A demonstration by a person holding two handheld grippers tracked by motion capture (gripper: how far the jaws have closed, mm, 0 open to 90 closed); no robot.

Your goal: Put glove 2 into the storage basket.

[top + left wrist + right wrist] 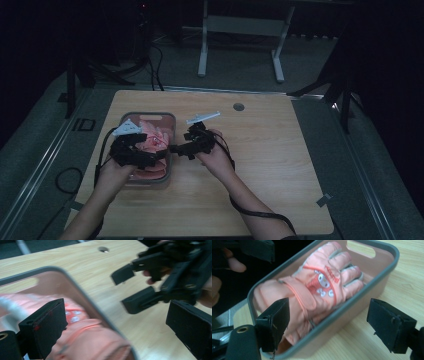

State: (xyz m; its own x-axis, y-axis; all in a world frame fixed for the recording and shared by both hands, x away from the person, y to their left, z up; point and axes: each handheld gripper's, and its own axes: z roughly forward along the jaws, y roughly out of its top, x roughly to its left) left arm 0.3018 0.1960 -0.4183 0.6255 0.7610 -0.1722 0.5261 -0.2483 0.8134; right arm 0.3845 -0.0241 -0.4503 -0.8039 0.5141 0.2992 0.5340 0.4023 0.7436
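Currently on my rig, itemised:

Item one: pink ski glove [322, 285], salmon-coloured, with a cartoon patch on the back. It lies flat inside the bin, fingertips toward the handle-slot end, cuff toward the near end.

Item two: pink plastic bin [171, 131] with a grey rim, standing on the left half of the wooden table [270, 165]. Further pink fabric sits under the glove; I cannot tell whether it is a second glove.

Item three: left gripper [145, 150], held over the bin. Its fingers [45, 325] stand wide apart, holding nothing, one over the glove and one out over the table.

Item four: right gripper [176, 148], just beside the bin's right wall, pointing at it. Its fingers [274, 322] are spread wide, empty, with the bin's near corner between them in the right gripper view, untouched.

Item five: grey round grommet [238, 106], at the table's far edge.
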